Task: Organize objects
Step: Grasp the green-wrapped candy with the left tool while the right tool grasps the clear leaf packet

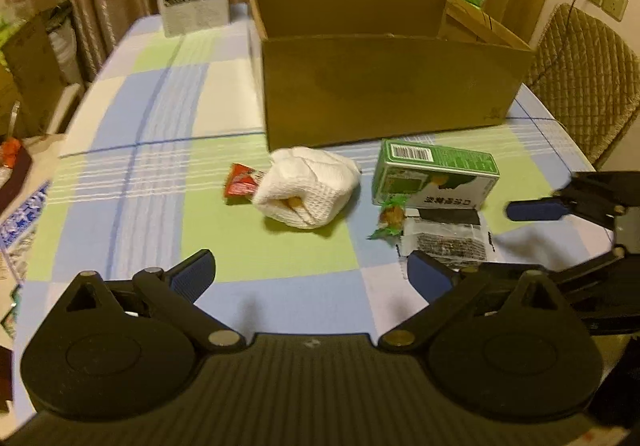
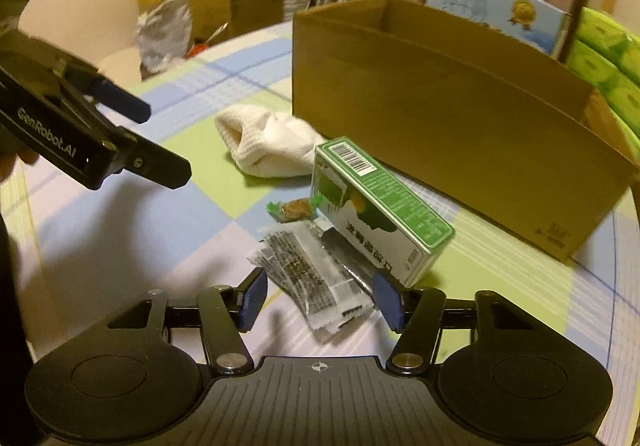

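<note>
One clear black-print sachet (image 2: 316, 278), crinkled

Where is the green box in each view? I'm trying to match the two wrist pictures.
Left wrist view: green box, right of centre, in front of the cardboard box, beside the white cloth.
Right wrist view: green box, centre, just ahead of the right tool.
Shared landmark: the cardboard box behind it.

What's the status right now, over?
Left gripper open, empty. Right gripper open, straddling clear snack packet. Cardboard box open behind; green carton leans close beside packet.
</note>
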A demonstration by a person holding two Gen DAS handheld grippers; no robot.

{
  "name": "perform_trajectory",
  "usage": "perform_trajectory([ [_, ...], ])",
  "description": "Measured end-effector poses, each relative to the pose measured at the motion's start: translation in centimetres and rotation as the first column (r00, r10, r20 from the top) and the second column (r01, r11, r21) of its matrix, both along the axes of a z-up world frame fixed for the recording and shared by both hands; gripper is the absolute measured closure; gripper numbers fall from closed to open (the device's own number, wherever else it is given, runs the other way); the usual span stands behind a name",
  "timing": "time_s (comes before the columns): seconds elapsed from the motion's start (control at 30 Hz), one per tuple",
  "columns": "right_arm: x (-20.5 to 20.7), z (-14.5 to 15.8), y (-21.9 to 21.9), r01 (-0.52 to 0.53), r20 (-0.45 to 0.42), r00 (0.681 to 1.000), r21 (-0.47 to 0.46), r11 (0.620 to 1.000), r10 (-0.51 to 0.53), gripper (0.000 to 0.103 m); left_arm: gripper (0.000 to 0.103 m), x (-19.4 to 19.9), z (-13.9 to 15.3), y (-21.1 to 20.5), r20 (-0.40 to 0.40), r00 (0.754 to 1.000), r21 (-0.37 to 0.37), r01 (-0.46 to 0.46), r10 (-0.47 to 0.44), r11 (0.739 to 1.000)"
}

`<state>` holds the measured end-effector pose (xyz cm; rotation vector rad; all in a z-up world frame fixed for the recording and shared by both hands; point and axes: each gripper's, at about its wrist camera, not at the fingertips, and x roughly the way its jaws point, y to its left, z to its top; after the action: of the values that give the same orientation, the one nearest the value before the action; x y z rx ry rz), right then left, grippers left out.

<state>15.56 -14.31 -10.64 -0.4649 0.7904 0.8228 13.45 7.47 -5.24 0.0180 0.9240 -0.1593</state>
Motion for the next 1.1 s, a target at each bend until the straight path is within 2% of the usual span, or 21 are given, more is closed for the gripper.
perform_trajectory([
  [0.07, 0.5, -0.7, 0.8, -0.032, -0.006, 0.999, -0.022, 0.999, 0.032, 0.052, 0.010, 0.6, -0.5, -0.1, -0.015, 1.000, -0.013, 0.011, -0.011, 1.000],
  [0.23, 0.6, -2.2, 2.2, -0.098, 0.011, 0.995, -0.087, 0.991, 0.099, 0.057, 0.010, 1.5, -1.3, -0.4, -0.021, 0.999, -0.010, 0.027, -0.027, 1.000],
  [0.3, 0.4, -2.3, 2.3, -0.090, 0.005, 0.996, -0.093, 0.992, 0.091, 0.069, 0.010, 1.8, -1.6, -0.4, -0.023, 0.999, -0.013, 0.027, -0.027, 1.000],
  [0.4, -0.4, -2.2, 1.8, -0.056, -0.015, 0.998, -0.083, 0.995, 0.055, 0.070, 0.010, 1.9, -1.7, -0.4, -0.025, 0.999, -0.018, 0.027, -0.027, 0.999],
  [0.57, -1.3, -2.0, -0.9, 0.113, -0.067, 0.991, -0.054, 0.992, -0.117, 0.070, 0.010, 1.8, -2.0, -1.1, -0.023, 0.998, -0.020, 0.050, -0.050, 0.999],
  [0.73, -0.6, -1.7, -4.4, 0.329, -0.093, 0.939, -0.040, 0.943, -0.331, 0.070, 0.016, 1.8, -2.3, -2.3, -0.015, 0.995, -0.027, 0.098, -0.099, 0.995],
  [0.9, 0.3, -1.6, -6.1, 0.416, -0.117, 0.903, -0.003, 0.909, -0.413, 0.070, 0.038, 2.6, -3.3, -4.0, 0.002, 0.987, -0.027, 0.160, -0.160, 0.987],
  [0.93, 0.4, -1.7, -6.2, 0.422, -0.121, 0.900, 0.006, 0.906, -0.419, 0.070, 0.040, 2.7, -3.6, -4.3, 0.006, 0.985, -0.024, 0.173, -0.173, 0.985],
  [1.07, 0.3, -1.7, -6.6, 0.438, -0.122, 0.894, 0.029, 0.899, -0.431, 0.070, 0.060, 3.8, -5.0, -5.7, 0.020, 0.976, 0.015, 0.218, -0.218, 0.976],
  [1.1, 0.4, -1.8, -6.6, 0.441, -0.122, 0.893, 0.034, 0.897, -0.434, 0.070, 0.061, 3.9, -5.2, -6.0, 0.025, 0.974, 0.026, 0.225, -0.226, 0.974],
])
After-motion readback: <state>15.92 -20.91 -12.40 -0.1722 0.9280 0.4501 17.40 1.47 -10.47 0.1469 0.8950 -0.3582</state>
